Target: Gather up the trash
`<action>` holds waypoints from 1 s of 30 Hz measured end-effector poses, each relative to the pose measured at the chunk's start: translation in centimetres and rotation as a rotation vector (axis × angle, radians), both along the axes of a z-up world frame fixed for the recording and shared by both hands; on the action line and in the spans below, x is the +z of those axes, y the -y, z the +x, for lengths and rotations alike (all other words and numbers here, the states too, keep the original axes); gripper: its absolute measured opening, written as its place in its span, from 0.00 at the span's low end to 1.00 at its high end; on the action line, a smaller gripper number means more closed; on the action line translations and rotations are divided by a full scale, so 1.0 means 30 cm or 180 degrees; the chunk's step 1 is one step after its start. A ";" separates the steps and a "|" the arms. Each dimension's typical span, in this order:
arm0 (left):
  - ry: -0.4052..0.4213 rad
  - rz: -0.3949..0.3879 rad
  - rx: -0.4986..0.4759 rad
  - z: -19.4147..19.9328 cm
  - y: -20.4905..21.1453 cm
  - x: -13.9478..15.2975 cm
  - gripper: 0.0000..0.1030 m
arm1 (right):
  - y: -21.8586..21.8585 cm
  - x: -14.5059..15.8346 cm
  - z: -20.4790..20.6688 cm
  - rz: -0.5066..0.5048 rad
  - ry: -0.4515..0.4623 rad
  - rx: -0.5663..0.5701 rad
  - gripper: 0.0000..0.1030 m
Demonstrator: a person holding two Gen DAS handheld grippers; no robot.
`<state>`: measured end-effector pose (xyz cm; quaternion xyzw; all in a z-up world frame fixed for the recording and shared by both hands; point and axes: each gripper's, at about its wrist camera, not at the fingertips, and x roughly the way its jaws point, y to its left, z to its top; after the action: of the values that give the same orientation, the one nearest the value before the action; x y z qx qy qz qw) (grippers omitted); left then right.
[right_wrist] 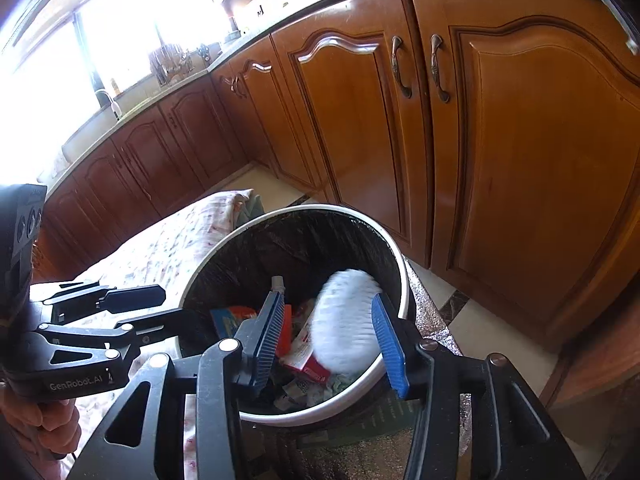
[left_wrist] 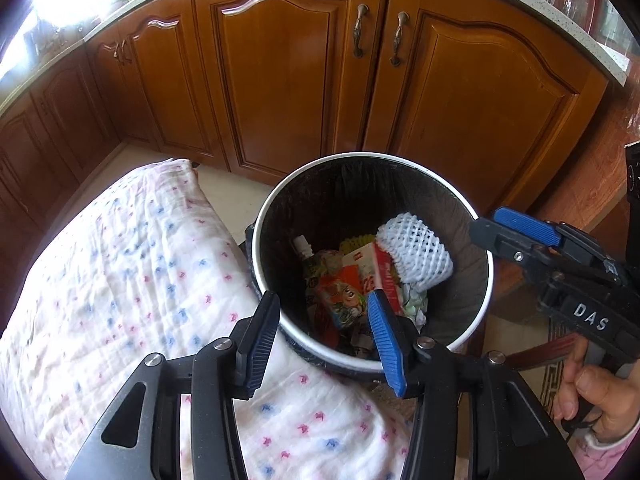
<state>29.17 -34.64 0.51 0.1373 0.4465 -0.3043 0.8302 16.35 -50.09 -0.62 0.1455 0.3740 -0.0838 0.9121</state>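
A round trash bin (left_wrist: 280,200) with a white rim and black liner stands on the floor before the cabinets; it also shows in the right wrist view (right_wrist: 224,236). Inside lie wrappers, a pouch and a red-white carton (left_wrist: 382,270). A white foam fruit net (left_wrist: 416,250) is in the bin's mouth, blurred in the right wrist view (right_wrist: 344,320), free of both grippers. My left gripper (left_wrist: 322,312) is open over the bin's near rim. My right gripper (right_wrist: 330,316) is open above the bin, the net between and beyond its fingers; it appears from the right in the left wrist view (left_wrist: 500,226).
A white cloth with pink and blue dots (left_wrist: 120,272) covers a surface left of the bin. Brown wooden cabinet doors (left_wrist: 288,72) stand close behind the bin under a speckled countertop (right_wrist: 304,4). Tiled floor (right_wrist: 452,300) lies to the right.
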 end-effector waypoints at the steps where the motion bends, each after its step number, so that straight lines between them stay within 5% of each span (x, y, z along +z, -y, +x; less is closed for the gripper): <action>1: 0.0010 -0.0016 0.0028 -0.007 -0.016 0.000 0.47 | -0.001 0.006 -0.010 0.0006 0.0032 -0.0011 0.51; 9: -0.0010 -0.0528 0.0388 -0.109 -0.221 -0.003 0.60 | -0.066 0.029 -0.113 0.0230 0.0367 -0.0050 0.92; 19: 0.0265 -0.1013 0.0916 -0.362 -0.495 -0.019 0.74 | -0.246 0.027 -0.298 0.0535 0.0884 -0.0152 0.98; 30: 0.0869 -0.1193 0.1098 -0.625 -0.659 0.019 0.84 | -0.429 0.077 -0.415 0.0152 0.0974 -0.0039 1.00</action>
<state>10.43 -14.87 1.07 -0.0568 0.2833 -0.2145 0.9330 3.90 -37.22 1.70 0.1805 0.2317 -0.0573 0.9542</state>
